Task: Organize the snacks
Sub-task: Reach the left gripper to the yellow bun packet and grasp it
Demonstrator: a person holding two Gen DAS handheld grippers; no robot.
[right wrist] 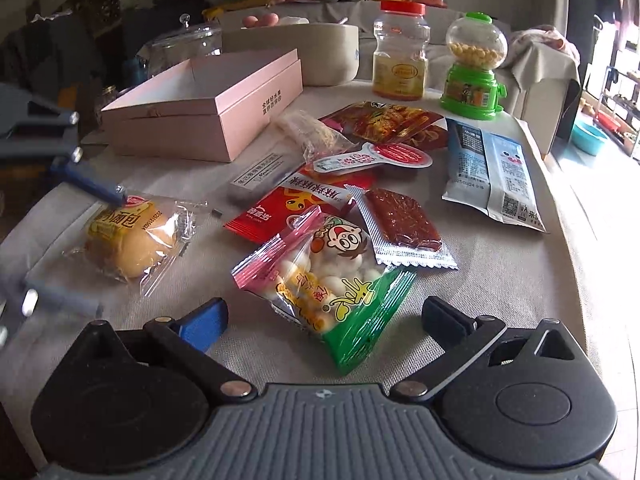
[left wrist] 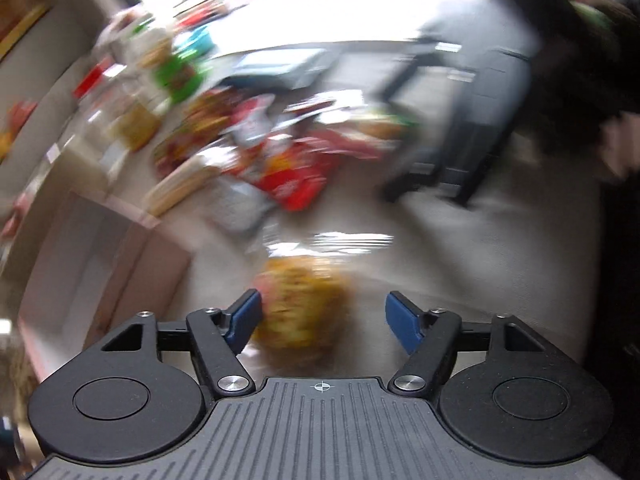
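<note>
At the far left of the right wrist view the left gripper (right wrist: 68,248) reaches in over the table (right wrist: 500,288), its blue fingers (right wrist: 90,184) spread apart with the bun (right wrist: 132,240) lying between them; one fingertip sits just at the wrapper's edge, the other is clear of it, so the bun is released. The bun is round, golden and soft-looking, sealed in a clear crinkled wrapper with yellow print, resting on the coarse grey cloth. In the left wrist view (heavily blurred) the bun (left wrist: 304,320) shows as a yellow blob between the open gripper (left wrist: 324,320). Behind it stands a pink box (right wrist: 208,100), rectangular, matte card, lid open. Nearer the middle lies a red packet (right wrist: 288,208), glossy and flat, and on it a pink-and-green bag (right wrist: 328,288) of small white balls, crimped at both ends. The right gripper (right wrist: 324,320) points down at this bag, fingers wide and pressing nothing. Further right lie a foil-edged strip (right wrist: 404,224), a plastic jar (right wrist: 400,56) with a red cap, a green candy dispenser (right wrist: 474,68) with a clear globe, and a pale blue pouch (right wrist: 496,180).
</note>
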